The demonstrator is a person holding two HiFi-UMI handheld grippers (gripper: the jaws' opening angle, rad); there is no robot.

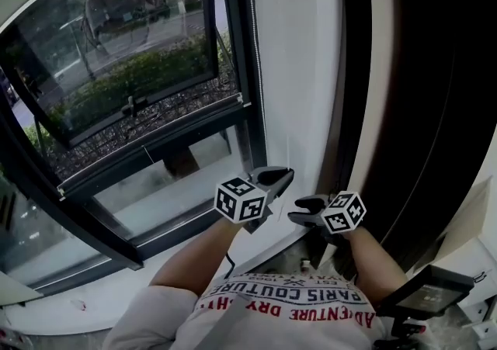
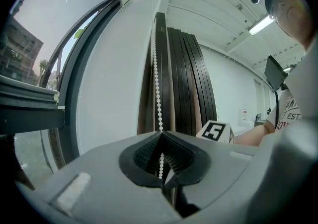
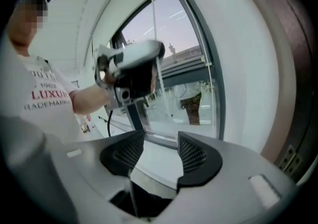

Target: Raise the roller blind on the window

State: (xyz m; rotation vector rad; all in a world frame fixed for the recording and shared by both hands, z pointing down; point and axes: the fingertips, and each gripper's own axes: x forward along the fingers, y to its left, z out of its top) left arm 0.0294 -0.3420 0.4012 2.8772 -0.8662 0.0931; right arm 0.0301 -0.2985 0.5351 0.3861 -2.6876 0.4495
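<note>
1. Window (image 1: 116, 61): dark frame, filling the left and centre of the head view. A hedge, a road and parked vehicles show through the glass. A lower pane sits under a horizontal frame bar.
2. Dark panels (image 1: 435, 92): tall and upright, filling the right side of the head view. In the left gripper view they show as a stack of black slats standing edge-on.
3. White wall strip (image 1: 299, 53): vertical, between the window's right frame edge and the dark panels.
4. Person: 2 bare forearms and a white shirt (image 1: 287, 310) with red print, at the bottom edge of the head view.
5. Left gripper (image 2: 160, 134): clenched on the bead chain, its 2 pads pressed together with the beads running between them. It sits by the window's lower right corner, in front of the white wall strip, roughly level. Its marker cube (image 1: 239, 199) faces the head camera.
6. Right gripper (image 3: 161, 143): released, its 2 jaws standing wide apart with nothing between them. It is just beside the left gripper, on that gripper's right and slightly nearer the person. Its marker cube (image 1: 343, 213) also shows in the left gripper view.
7. Bead chain (image 2: 157, 79): white, 1 strand in view, hanging along the window's right frame edge against the white wall strip. It passes down into the left gripper's pads and shows again just below them.
8. Roller blind: no view shows the fabric or its tube clearly.
</note>
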